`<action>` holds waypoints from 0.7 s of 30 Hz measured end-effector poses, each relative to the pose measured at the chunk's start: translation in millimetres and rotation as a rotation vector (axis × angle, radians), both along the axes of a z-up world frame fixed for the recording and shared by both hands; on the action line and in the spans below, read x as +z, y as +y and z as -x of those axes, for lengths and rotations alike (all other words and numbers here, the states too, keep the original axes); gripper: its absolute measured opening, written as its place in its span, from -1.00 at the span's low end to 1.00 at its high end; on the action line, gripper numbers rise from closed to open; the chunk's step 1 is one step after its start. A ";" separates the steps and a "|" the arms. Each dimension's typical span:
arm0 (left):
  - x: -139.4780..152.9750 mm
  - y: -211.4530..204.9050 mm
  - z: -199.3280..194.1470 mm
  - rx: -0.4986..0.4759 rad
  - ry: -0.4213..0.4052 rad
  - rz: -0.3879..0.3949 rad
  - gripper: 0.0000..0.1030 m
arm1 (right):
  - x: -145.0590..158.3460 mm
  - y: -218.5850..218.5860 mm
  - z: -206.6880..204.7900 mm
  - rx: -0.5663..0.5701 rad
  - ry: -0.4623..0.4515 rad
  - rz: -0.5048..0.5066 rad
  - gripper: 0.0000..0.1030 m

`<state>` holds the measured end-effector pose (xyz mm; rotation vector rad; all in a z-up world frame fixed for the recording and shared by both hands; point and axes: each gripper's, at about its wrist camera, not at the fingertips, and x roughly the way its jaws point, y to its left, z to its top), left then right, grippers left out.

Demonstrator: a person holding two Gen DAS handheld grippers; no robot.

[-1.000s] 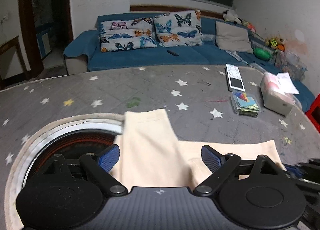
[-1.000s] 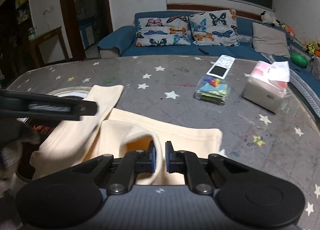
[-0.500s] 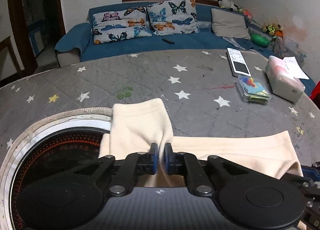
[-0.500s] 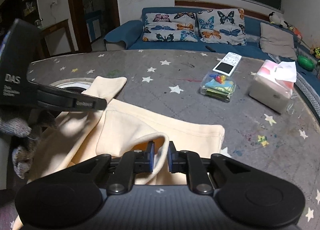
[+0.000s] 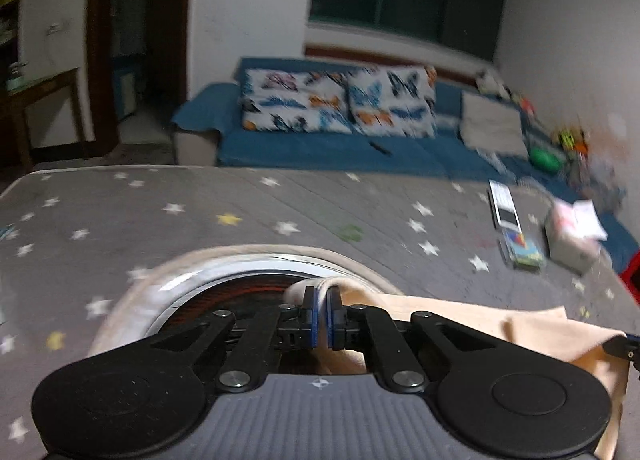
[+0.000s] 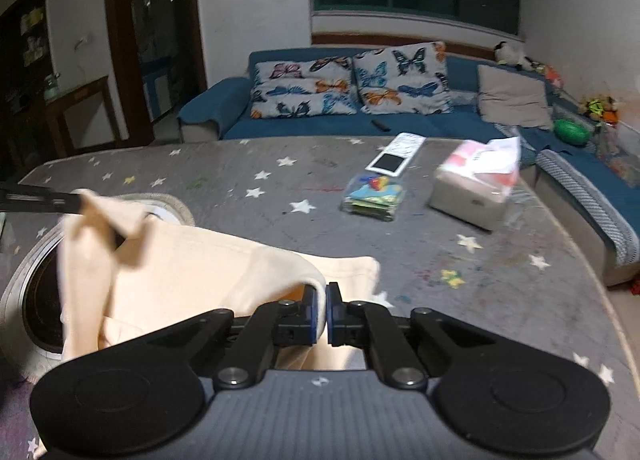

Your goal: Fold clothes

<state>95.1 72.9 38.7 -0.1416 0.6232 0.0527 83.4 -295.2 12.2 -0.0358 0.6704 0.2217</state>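
Left wrist view: left tool (image 5: 321, 314) and right tool (image 6: 321, 316) pinching cream garment (image 6: 192, 272), now lifted.

A grey star-print table (image 6: 360, 228) carries a white remote (image 6: 396, 156), a clear box of colourful cards (image 6: 374, 196) and a tissue box (image 6: 476, 188) — all near one another. Beyond it, a blue sofa (image 6: 320, 128) holds butterfly cushions (image 6: 348, 80) — and a plain beige cushion (image 6: 512, 96).
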 end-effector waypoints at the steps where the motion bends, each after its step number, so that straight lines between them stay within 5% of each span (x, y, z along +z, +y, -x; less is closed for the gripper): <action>1: 4.2 9.9 11.7 0.016 -0.012 0.005 -0.91 | 2.7 -4.4 5.6 -0.012 -0.010 -0.001 -0.93; 10: 2.8 96.2 133.0 0.200 -0.028 0.044 -0.92 | 18.4 -57.8 68.3 -0.140 -0.059 -0.044 -0.93; 16: -28.3 129.2 185.9 0.301 0.050 0.047 -0.97 | -9.5 -100.7 97.3 -0.280 0.029 -0.074 -0.89; 21: -36.8 138.0 203.9 0.304 0.094 0.050 -0.95 | -34.5 -123.1 110.8 -0.338 0.109 -0.062 -0.55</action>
